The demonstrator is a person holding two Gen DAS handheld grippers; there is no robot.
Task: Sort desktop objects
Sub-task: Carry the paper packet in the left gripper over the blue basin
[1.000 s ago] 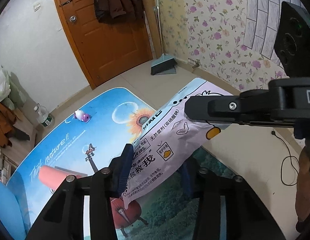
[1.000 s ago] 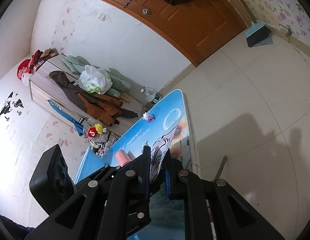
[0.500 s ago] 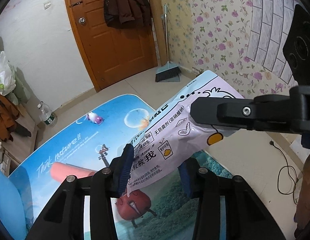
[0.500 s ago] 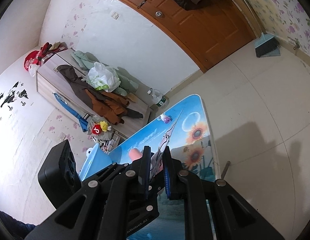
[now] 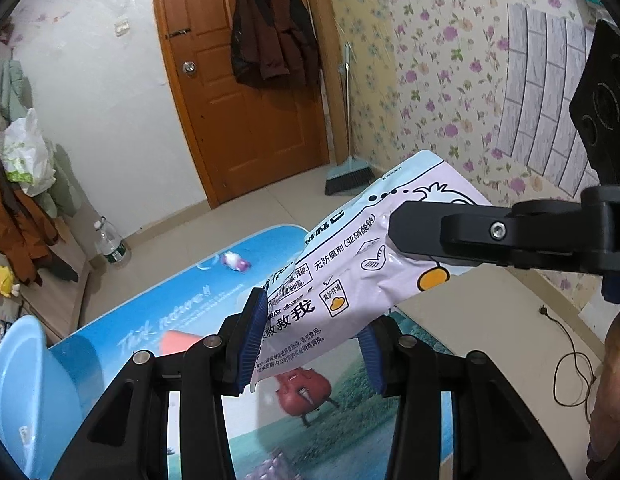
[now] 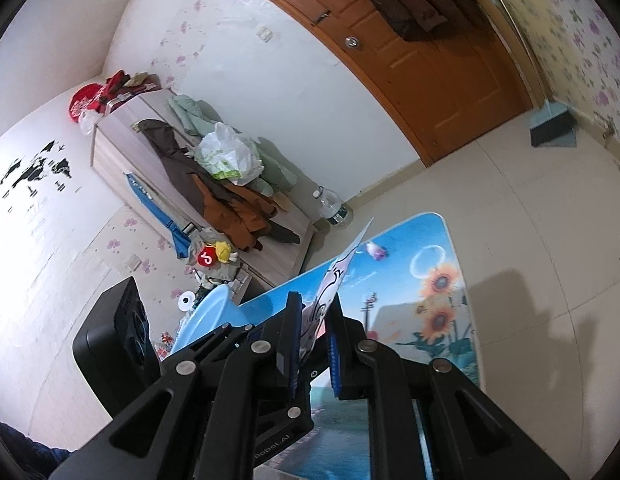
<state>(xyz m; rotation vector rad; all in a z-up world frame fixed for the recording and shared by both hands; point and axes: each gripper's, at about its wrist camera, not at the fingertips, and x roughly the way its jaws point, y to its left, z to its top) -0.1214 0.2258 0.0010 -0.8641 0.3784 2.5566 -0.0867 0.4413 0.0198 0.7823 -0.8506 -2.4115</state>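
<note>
Snack bag (image 5: pixel 350 280) held in the air above the worktop (image 5: pixel 157 320), not touching it. Left hand-held gripper (image 5: pixel 310 340) pinching the bag's lower end between its blue pads (image 5: pixel 251 334); jaws still fairly wide apart because the bag fills the gap. Right hand-held gripper (image 6: pixel 314 344) pressed nearly together on the bag's upper part, seen edge-on in the right wrist view as a thin sheet rising out of the jaws; in the left wrist view its black finger (image 5: pixel 450 236) crosses over the bag from the right. Bag's long axis slanted, low end at the left gripper, high end up and to the right toward the floral wall. Both grippers on the bag, so neither nearer; left holds the bottom, right the top. Likely mid-carry, two-handed, destination not shown for sure. Blue basin (image 5: pixel 13 392) off the worktop's left edge looks like a candidate drop spot, judgement only. Small pink toy (image 5: pixel 235 261) near the worktop's far edge, well apart from the bag. Orange-pink roll (image 5: pixel 177 340) on the worktop just behind the left gripper, partly hidden. Next move probably turns on keeping both pinches while swinging the bag left toward the basin; risk of the slick film slipping out of the wider left grip. Water bottle (image 5: pixel 111 242) on the floor beyond the worktop's far left corner, out of play.
</note>
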